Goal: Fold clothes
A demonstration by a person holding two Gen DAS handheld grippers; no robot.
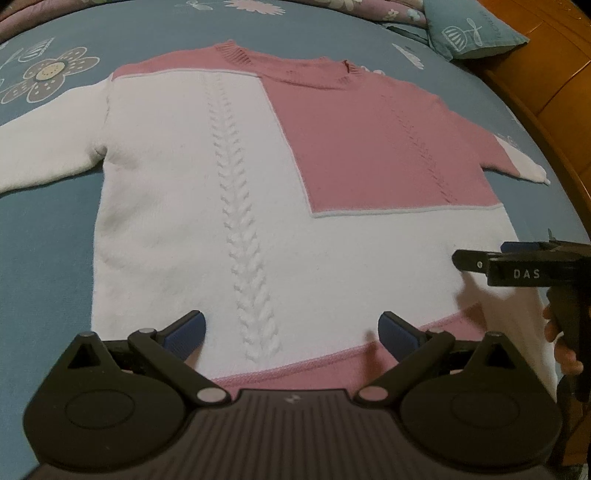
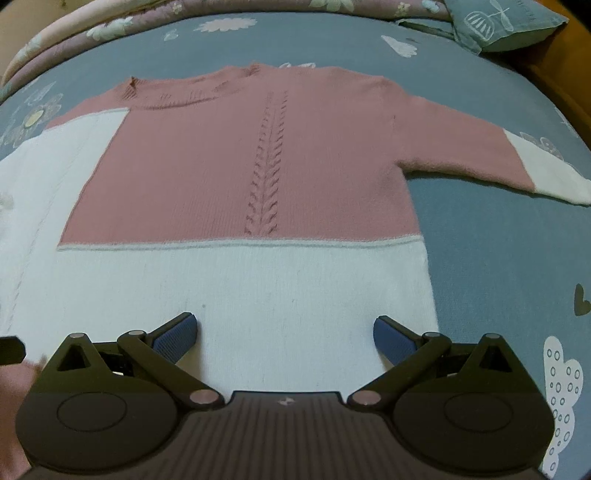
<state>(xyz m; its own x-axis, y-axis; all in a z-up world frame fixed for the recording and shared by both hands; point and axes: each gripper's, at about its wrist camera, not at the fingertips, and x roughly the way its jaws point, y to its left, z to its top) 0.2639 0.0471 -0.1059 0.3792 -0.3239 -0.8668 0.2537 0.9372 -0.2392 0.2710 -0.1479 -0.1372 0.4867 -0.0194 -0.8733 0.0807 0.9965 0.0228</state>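
Note:
A pink and white knit sweater (image 1: 258,177) lies flat on the bed, neck at the far side, both sleeves spread out; it also shows in the right wrist view (image 2: 258,177). My left gripper (image 1: 291,334) is open and empty, over the hem at the sweater's white left half with its cable braid (image 1: 240,229). My right gripper (image 2: 286,338) is open and empty, over the white band at the hem's right half. The right gripper also shows from the side at the right edge of the left wrist view (image 1: 517,267).
The bed has a blue sheet with flower prints (image 1: 48,221). A blue pillow (image 1: 476,29) lies at the far right and a folded purple quilt (image 2: 110,22) along the far edge. A wooden bed frame (image 1: 554,81) runs along the right side.

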